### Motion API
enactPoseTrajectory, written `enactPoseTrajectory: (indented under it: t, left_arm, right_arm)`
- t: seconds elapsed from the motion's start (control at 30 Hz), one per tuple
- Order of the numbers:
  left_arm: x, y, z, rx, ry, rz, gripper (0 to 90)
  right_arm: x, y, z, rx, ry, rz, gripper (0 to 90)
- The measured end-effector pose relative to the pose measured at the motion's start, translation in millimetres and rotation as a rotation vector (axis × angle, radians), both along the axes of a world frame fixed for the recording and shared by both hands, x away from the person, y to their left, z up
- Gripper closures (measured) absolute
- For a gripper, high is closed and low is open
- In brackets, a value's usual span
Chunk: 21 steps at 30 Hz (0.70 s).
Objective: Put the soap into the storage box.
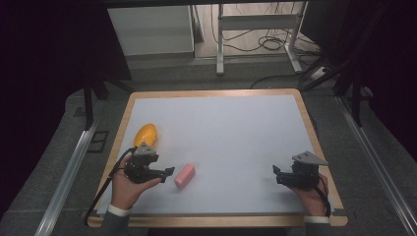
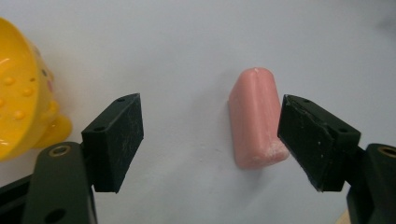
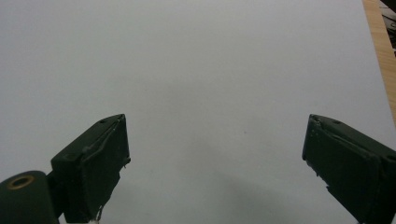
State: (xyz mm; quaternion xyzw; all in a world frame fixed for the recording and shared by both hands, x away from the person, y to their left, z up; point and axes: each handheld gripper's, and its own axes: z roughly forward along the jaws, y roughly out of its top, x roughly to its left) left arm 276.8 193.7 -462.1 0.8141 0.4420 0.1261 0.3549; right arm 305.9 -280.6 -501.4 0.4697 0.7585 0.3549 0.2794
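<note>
We see a worktop (image 1: pixel 236 123) with a pale sheet over a wooden board, whose light wood rim shows on all sides. A person's two hands come in over the near edge, each holding tongs.

The left tongs (image 1: pixel 167 171) sit near the near-left corner, pointing toward the right edge. Their jaws are spread wide and grip nothing. In the left gripper view the left tongs (image 2: pixel 210 140) have a pink bar (image 2: pixel 256 119) lying flat on the sheet between the jaws, much closer to one jaw than the other; it may be just touching that jaw, but we cannot tell for sure. From above, the pink bar (image 1: pixel 185 175) lies just beyond the tips, near the near edge and left of its middle, its long side angled toward the far-right corner.

A yellow thing (image 1: pixel 145 133) rests by the left edge, just beyond the left hand (image 1: pixel 129 186). In the left gripper view the yellow thing (image 2: pixel 23 107) is rounded, with small raised bumps on its surface, and it sits beside the jaw farther from the bar, apart from the bar.

The right tongs (image 1: pixel 275 169) hover near the near-right corner, held by the right hand (image 1: pixel 307 191), and point toward the left edge. In the right gripper view the right tongs (image 3: pixel 215 158) have their jaws spread far apart over bare sheet, with a strip of the wooden rim at the upper corner. A grey three-cornered plate sits on top of each.
</note>
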Motion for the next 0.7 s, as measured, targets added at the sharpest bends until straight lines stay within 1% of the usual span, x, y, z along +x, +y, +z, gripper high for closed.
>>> enactPoseTrajectory:
  t: [0.2,0.23,0.27,0.4,0.43,0.53,0.57,0.6,0.63,0.7]
  left_arm:
    - [2.1,-9.4,-0.1,0.015,0.010,-0.018,22.8]
    - [3.6,-13.0,-1.6,-0.002,0.023,-0.023,22.8]
    - [3.6,-13.0,-1.6,-0.002,0.023,-0.023,22.9]
    - [7.4,-25.2,-7.1,0.022,0.048,-0.048,22.8]
    - [7.4,-25.2,-7.1,0.022,0.048,-0.048,22.7]
    - [10.9,-34.1,-7.5,0.052,0.064,-0.066,22.7]
    - [10.9,-34.1,-7.5,0.052,0.064,-0.066,22.8]
    - [12.9,-35.9,-7.7,0.043,0.082,-0.074,22.8]
    - [13.6,-36.9,-8.0,0.058,0.079,-0.072,22.8]
    - [14.0,-38.0,-8.2,0.065,0.086,-0.065,22.9]
  right_arm:
    - [0.2,0.3,-0.5,-0.002,0.000,-0.001,7.0]
    - [0.4,0.3,-0.9,-0.002,0.000,-0.001,7.0]
    - [0.4,0.3,-0.9,-0.002,0.000,-0.001,7.0]
    - [0.7,-0.2,-1.3,-0.002,0.000,-0.006,7.0]
    - [0.7,-0.1,-1.4,-0.002,0.001,-0.006,7.0]
    - [0.5,0.0,-1.3,-0.003,0.000,-0.005,7.0]
    - [0.5,0.0,-1.3,-0.003,0.000,-0.005,7.0]
    - [0.5,-0.1,-1.1,-0.003,-0.001,-0.005,7.0]
    - [0.5,-0.3,-1.1,-0.003,-0.002,-0.006,7.0]
    - [0.6,-0.7,-1.2,-0.004,-0.002,-0.009,7.0]
